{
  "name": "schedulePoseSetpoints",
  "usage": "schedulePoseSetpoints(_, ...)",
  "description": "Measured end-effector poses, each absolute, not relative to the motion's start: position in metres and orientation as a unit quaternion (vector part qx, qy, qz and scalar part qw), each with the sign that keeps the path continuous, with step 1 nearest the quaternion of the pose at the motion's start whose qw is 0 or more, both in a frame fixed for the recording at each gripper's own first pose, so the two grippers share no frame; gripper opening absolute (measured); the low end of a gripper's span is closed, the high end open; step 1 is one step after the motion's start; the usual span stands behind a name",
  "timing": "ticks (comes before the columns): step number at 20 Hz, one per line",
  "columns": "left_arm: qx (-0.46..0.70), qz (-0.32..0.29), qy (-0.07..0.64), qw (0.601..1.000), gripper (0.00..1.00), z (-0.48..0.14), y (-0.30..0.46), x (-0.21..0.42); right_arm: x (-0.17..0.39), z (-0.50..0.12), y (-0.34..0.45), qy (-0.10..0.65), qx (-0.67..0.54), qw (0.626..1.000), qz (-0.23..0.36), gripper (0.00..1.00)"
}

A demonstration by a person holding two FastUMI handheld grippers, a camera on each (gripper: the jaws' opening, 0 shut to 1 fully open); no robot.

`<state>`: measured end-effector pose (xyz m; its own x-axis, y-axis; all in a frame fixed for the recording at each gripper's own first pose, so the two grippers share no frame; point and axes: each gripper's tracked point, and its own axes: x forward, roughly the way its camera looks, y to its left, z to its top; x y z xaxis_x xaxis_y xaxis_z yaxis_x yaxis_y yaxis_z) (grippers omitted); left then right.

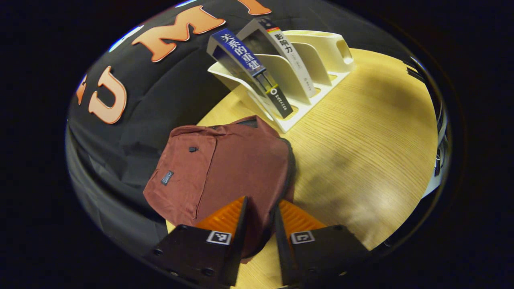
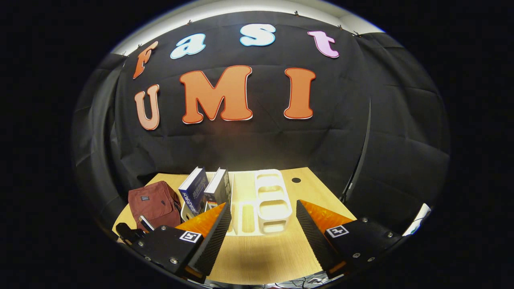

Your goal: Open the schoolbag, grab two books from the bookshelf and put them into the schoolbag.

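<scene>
Two books (image 1: 257, 70): upright in bookshelf (image 1: 321, 60).
Left fingers (image 1: 260, 218): narrowly parted around schoolbag (image 1: 217, 168) edge; I may snag cloth, miss zipper.
Right fingers (image 2: 263, 224): wide apart, empty.

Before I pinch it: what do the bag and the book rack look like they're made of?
Bag: soft woven cloth, likely nylon or polyester, matte dark red; it sags and creases, with stitched seams. Book rack: looks like moulded plastic, smooth cream, faint sheen, rounded dividers in one piece.
</scene>
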<state>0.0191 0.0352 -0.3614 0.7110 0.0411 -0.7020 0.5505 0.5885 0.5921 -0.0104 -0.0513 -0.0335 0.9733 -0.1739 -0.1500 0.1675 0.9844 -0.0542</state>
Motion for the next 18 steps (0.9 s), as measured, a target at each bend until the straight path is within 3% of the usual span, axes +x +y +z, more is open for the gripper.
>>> schedulePoseSetpoints(2, 0.423, -0.162, 0.355, 0.818, 0.08, -0.364, 0.037, 0.021, -0.009, -0.032, -0.052, 0.076, -0.020, 0.993, -0.083, 0.97)
schedulePoseSetpoints(3, 0.419, -0.164, 0.364, 0.816, 0.05, -0.363, 0.038, 0.019, -0.008, -0.032, -0.053, 0.075, -0.017, 0.994, -0.082, 0.97)
schedulePoseSetpoints(9, 0.376, -0.182, 0.412, 0.810, 0.01, -0.335, 0.036, 0.028, -0.005, -0.034, -0.068, 0.085, 0.029, 0.994, -0.064, 0.97)
schedulePoseSetpoints(18, 0.305, -0.219, 0.387, 0.842, 0.01, -0.179, 0.063, 0.091, 0.005, -0.030, -0.049, 0.102, 0.087, 0.988, -0.072, 0.97)
